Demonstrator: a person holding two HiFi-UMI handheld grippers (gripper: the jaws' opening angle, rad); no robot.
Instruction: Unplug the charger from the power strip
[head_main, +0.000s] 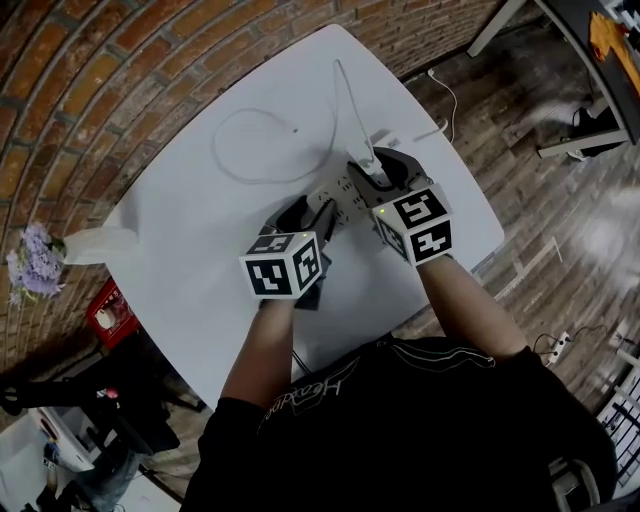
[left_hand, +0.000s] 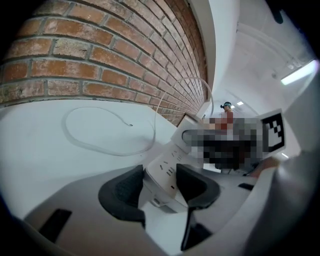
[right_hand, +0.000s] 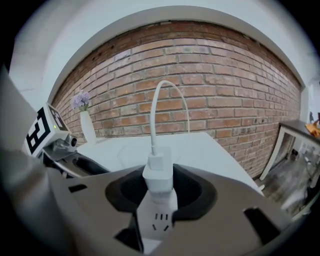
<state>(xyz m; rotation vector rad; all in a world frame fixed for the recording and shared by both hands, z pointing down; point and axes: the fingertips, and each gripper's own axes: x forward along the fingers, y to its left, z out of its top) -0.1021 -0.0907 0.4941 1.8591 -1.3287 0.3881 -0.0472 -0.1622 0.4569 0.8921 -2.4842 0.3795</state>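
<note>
A white power strip (head_main: 338, 192) lies mid-table, and a white charger (head_main: 366, 172) stands plugged into its right end. The charger's white cable (head_main: 250, 150) arches up and loops over the tabletop. My left gripper (head_main: 318, 215) is shut on the strip's near end. In the left gripper view both dark pads (left_hand: 125, 192) press the sides of the power strip (left_hand: 167, 170). My right gripper (head_main: 378, 180) is shut on the charger. In the right gripper view the charger (right_hand: 159, 172) sits upright between the jaws, on the power strip (right_hand: 157, 220), with the cable (right_hand: 160, 95) rising from it.
The white table (head_main: 200, 260) stands against a curved brick wall (head_main: 120, 70). A vase of purple flowers (head_main: 35, 262) sits at its left edge, a red crate (head_main: 108, 312) on the floor below. White furniture legs (head_main: 560, 150) and a floor cable (head_main: 445, 95) are at right.
</note>
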